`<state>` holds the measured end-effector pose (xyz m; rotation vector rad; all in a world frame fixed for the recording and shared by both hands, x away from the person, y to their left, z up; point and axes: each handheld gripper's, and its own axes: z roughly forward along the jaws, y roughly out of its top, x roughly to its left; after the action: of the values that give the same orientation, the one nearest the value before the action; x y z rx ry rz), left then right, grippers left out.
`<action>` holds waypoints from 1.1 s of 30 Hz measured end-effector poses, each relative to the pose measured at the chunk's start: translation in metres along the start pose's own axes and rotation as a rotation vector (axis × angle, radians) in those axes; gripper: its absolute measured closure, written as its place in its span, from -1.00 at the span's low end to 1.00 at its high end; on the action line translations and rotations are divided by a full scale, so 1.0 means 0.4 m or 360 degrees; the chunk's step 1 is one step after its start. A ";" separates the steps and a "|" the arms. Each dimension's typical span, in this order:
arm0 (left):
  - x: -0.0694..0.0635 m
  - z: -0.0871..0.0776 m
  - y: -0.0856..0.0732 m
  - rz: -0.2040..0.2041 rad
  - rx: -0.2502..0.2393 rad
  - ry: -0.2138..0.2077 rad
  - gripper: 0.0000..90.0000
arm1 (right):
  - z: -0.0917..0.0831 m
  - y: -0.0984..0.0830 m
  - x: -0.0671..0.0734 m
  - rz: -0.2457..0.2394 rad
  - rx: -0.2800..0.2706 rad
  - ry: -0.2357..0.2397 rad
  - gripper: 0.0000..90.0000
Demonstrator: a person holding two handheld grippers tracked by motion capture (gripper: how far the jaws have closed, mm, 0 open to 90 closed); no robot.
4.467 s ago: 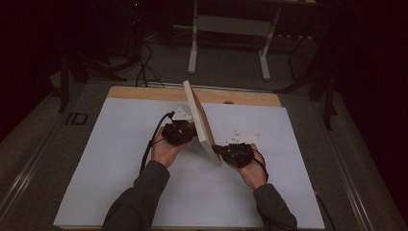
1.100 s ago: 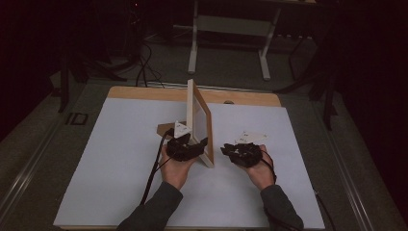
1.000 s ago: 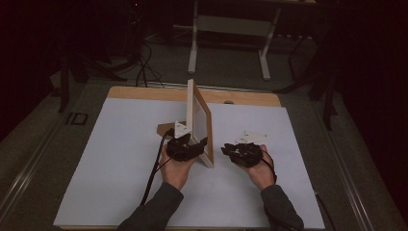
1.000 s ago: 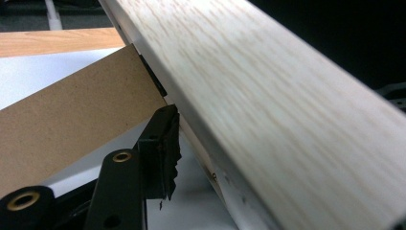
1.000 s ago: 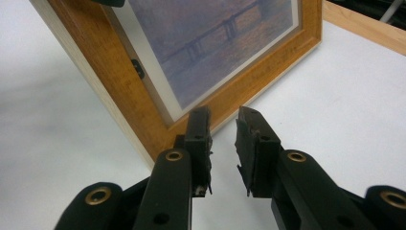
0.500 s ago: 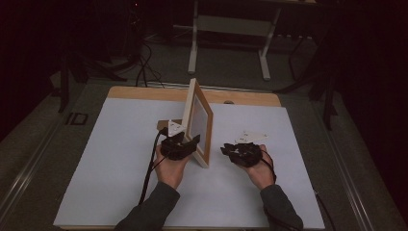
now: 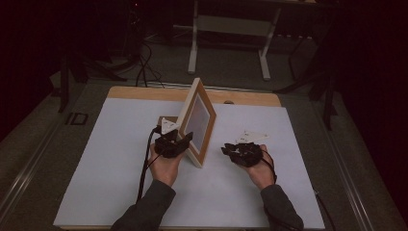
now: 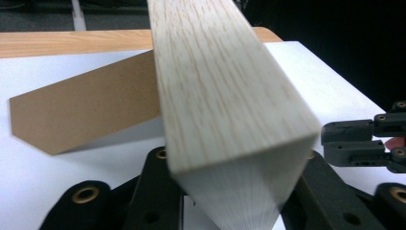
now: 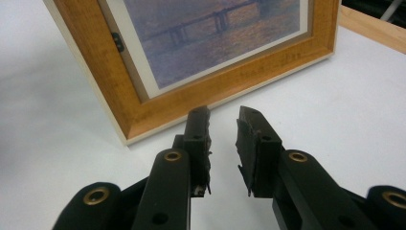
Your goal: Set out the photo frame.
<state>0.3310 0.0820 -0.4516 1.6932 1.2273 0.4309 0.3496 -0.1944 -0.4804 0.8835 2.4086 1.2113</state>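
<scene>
The pale wooden picture frame's (image 8: 225, 96) near corner blurs in the left gripper view, hiding the black jaws' tips

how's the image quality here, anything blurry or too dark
High view: dim, surroundings nearly black, only the white table is lit. Left gripper view: the frame edge sits so close that its near end smears out of focus; the cardboard stand behind is sharper. Right gripper view: evenly lit, frame print slightly soft, right gripper crisp.

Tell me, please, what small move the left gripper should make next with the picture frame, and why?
Probably ease the picture frame back until its brown stand bears the weight. The left gripper, whose jaws have just been closing, clamps the frame's edge; the right gripper waits apart, empty.
</scene>
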 end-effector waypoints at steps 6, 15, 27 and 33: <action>0.011 -0.001 0.002 -0.0002 0.0003 -0.0022 0.63 | -0.003 0.001 -0.002 0.0004 -0.0003 -0.0002 0.63; 0.031 -0.002 0.007 -0.0011 0.0001 -0.0068 0.64 | -0.004 0.000 -0.008 0.0008 -0.0001 -0.0006 0.62; 0.075 -0.005 0.014 -0.0034 -0.0001 -0.0188 0.66 | -0.008 0.000 -0.016 0.0011 0.0005 -0.0017 0.61; 0.097 -0.005 0.019 -0.0037 0.0022 -0.0259 0.67 | -0.012 0.002 -0.020 0.0012 -0.0001 -0.0028 0.61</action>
<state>0.3500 0.1165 -0.4536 1.6896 1.1320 0.2656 0.3536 -0.2020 -0.4770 0.9002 2.3931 1.2015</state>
